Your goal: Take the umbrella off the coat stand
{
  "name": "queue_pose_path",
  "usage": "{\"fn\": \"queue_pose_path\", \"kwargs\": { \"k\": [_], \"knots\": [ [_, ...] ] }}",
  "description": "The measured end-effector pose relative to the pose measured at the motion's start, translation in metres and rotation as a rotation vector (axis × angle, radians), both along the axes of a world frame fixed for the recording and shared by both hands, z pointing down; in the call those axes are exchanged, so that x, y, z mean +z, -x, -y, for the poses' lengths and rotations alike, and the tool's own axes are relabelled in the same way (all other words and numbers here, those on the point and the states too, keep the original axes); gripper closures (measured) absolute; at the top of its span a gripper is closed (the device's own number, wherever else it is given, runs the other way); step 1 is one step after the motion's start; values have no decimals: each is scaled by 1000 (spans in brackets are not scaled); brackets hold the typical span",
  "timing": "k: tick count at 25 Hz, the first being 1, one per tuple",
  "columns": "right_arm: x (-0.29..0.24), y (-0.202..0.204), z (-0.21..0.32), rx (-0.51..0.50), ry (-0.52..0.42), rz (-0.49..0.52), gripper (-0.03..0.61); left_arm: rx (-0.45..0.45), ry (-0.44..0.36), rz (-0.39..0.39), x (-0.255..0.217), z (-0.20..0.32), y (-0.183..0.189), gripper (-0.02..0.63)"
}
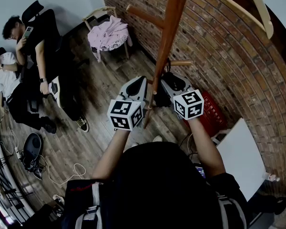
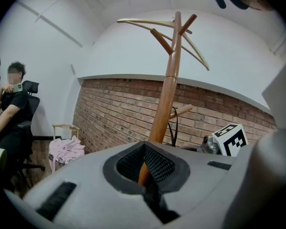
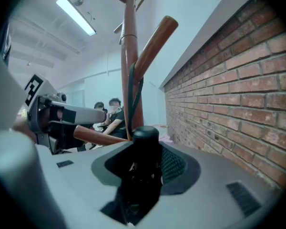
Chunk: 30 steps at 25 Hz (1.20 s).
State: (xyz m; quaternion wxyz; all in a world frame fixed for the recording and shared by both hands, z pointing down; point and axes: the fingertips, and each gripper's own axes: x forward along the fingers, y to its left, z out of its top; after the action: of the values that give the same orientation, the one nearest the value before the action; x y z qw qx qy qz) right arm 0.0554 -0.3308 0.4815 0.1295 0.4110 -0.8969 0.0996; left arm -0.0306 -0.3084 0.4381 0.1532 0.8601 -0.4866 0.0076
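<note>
1. Head view: the left tongs and right tongs meet low on the stand, where the umbrella hangs.
2. Left gripper view: the left tongs pinch a low peg.
3. Right gripper view: the right tongs clamp the umbrella. Its strap hooks an upper peg, so a sideways pull may snag and tip the stand.

Coat stand: reddish-brown wood. Umbrella: black. Wall: red brick, pale mortar lines. Cloth: pink. Marker cubes: white, black square patterns. Floor: dark planks.

glossy wooden coat stand (rough brick wall).
</note>
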Motion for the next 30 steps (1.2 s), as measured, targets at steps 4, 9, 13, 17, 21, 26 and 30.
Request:
{"fn": "queue_pose_path", "kwargs": {
  "k": [4, 9, 13, 17, 21, 26, 30],
  "knots": [
    [-9, -6, -2, 17, -17, 16, 416, 18, -11, 11, -1, -1, -7, 595],
    [-23, -11, -5, 43, -46, 29, 416, 33, -26, 3, -8, -4, -8, 595],
    [-34, -15, -7, 70, -63, 38, 416, 49, -27, -4, -12, -5, -9, 595],
    [-44, -18, -9, 91, -78, 50, 416, 62, -34, -8, -15, -6, -11, 595],
    [-54, -21, -15, 112, -88, 60, 416, 81, -45, -16, -21, -9, -14, 595],
    [-67, -30, -19, 143, -104, 77, 416, 101, -59, -30, -27, -12, -20, 595],
    [-77, -36, -23, 165, -117, 85, 416, 116, -65, -38, -31, -15, -23, 595]
  ]
}}
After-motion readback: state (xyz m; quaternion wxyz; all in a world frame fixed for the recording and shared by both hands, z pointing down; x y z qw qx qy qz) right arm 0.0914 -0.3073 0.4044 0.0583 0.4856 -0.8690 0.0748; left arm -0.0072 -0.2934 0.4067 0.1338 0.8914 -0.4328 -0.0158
